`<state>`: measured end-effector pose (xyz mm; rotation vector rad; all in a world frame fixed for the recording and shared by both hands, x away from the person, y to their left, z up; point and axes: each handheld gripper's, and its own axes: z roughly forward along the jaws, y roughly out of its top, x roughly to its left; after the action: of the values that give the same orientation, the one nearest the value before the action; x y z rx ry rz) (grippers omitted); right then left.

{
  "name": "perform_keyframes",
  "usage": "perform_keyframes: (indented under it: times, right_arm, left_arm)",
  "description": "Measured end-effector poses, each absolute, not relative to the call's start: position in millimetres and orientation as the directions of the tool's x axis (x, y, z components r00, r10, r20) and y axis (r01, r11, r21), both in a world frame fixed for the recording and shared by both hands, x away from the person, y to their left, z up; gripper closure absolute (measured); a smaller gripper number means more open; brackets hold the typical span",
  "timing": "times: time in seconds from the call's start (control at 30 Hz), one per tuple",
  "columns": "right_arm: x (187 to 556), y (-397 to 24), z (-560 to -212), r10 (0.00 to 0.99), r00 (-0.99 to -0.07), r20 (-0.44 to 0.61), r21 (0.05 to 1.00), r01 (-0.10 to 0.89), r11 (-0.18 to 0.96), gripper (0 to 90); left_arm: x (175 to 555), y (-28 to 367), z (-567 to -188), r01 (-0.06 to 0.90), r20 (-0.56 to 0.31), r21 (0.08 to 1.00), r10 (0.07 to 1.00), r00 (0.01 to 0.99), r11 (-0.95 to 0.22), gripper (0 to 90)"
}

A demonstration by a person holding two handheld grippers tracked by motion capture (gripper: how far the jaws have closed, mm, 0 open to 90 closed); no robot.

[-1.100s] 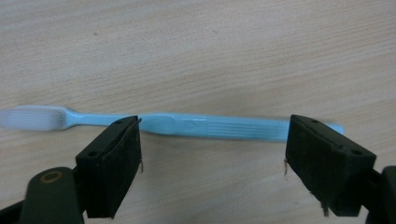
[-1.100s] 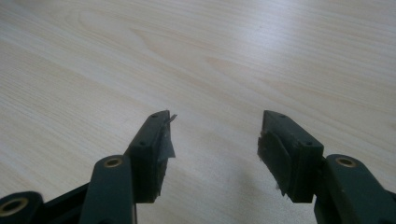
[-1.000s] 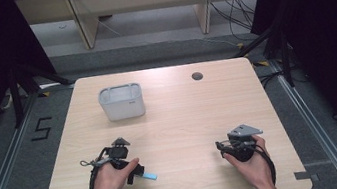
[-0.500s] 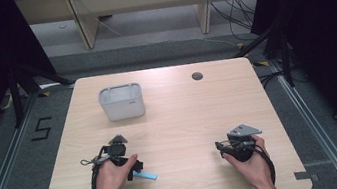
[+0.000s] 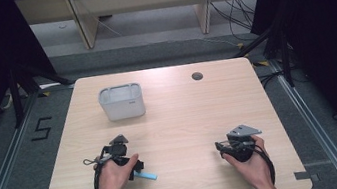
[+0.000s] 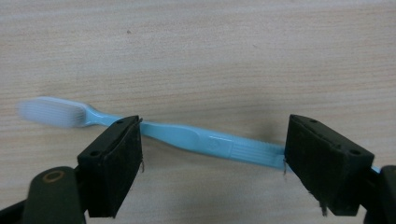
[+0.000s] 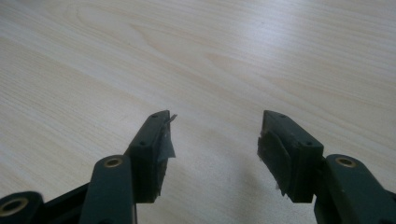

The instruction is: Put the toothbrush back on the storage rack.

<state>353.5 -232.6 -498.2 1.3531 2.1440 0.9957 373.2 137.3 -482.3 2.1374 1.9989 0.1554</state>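
A light blue toothbrush (image 6: 187, 135) with white bristles (image 6: 53, 112) lies flat on the wooden table (image 5: 181, 123), near its front left. My left gripper (image 6: 212, 140) is held over it, open, one jaw at the neck and the other far down the handle, with the handle running behind both. From above, a hand covers most of the left gripper (image 5: 137, 169), and the toothbrush's (image 5: 147, 177) end pokes out to the right. My right gripper (image 7: 215, 135) is open over bare wood, and in the high view the right gripper (image 5: 221, 147) sits at the front right.
A white, open-topped box (image 5: 122, 102) stands at the back left of the table. A round cable hole (image 5: 197, 76) is near the back edge. Black stands and cables surround the table on the floor.
The left hand has shifted only slightly over the toothbrush. The toothbrush and the right gripper have stayed where they were.
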Motion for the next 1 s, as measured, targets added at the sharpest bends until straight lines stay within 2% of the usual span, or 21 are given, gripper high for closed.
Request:
perform_keyframes:
  times: [0.2, 0.27, 0.33, 0.5, 0.6, 0.77, 0.8, 0.83, 0.87, 1.0]
  right_arm:
    - [354.8, -234.5, -498.3, 0.891, -0.454, 0.001, 0.75, 0.589, 0.3, 44.1]
    - [354.4, -232.3, -499.8, 0.888, -0.457, 0.037, 0.75, 0.601, 0.278, 44.1]
    - [355.0, -234.1, -500.3, 0.89, -0.455, -0.022, 0.759, 0.572, 0.311, 44.1]
    - [356.1, -234.9, -500.4, 0.878, -0.478, -0.018, 0.763, 0.561, 0.321, 44.1]
    - [355.3, -233.7, -499.2, 0.884, -0.467, 0.01, 0.75, 0.589, 0.302, 44.1]
    - [354.1, -235.0, -497.6, 0.891, -0.454, -0.014, 0.743, 0.591, 0.313, 44.0]
    - [353.8, -232.5, -499.2, 0.89, -0.454, 0.036, 0.75, 0.601, 0.277, 44.1]
    - [353.8, -232.5, -499.2, 0.89, -0.454, 0.036, 0.75, 0.601, 0.277, 44.1]
    - [354.3, -232.4, -499.3, 0.888, -0.46, 0.03, 0.748, 0.6, 0.285, 44.0]
    - [355.0, -233.6, -499.9, 0.886, -0.464, -0.019, 0.76, 0.569, 0.314, 44.0]
  left_arm:
    - [375.7, 138.1, -483.8, 0.975, -0.069, 0.214, 0.995, 0.07, -0.054, 19.2]
    - [376.2, 139.3, -483.9, 0.977, -0.062, 0.203, 0.995, 0.074, -0.06, 19.7]
    - [375.0, 138.6, -484.7, 0.975, -0.062, 0.216, 0.996, 0.066, -0.051, 19.6]
    - [373.3, 139.6, -485.1, 0.976, -0.06, 0.213, 0.996, 0.067, -0.053, 20.2]
    - [372.4, 139.4, -485.6, 0.975, -0.046, 0.216, 0.997, 0.063, -0.052, 21.9]
    - [370.8, 142.5, -485.0, 0.977, -0.046, 0.203, 0.996, 0.076, -0.065, 23.9]
    - [370.4, 143.7, -484.5, 0.978, -0.041, 0.196, 0.996, 0.08, -0.071, 26.0]
    - [370.5, 145.3, -483.7, 0.98, -0.034, 0.182, 0.995, 0.094, -0.087, 26.0]
    - [369.9, 144.0, -484.9, 0.976, -0.037, 0.205, 0.996, 0.077, -0.068, 28.7]
    - [368.8, 144.7, -483.5, 0.976, 0.001, 0.19, 0.994, 0.107, -0.105, 35.3]
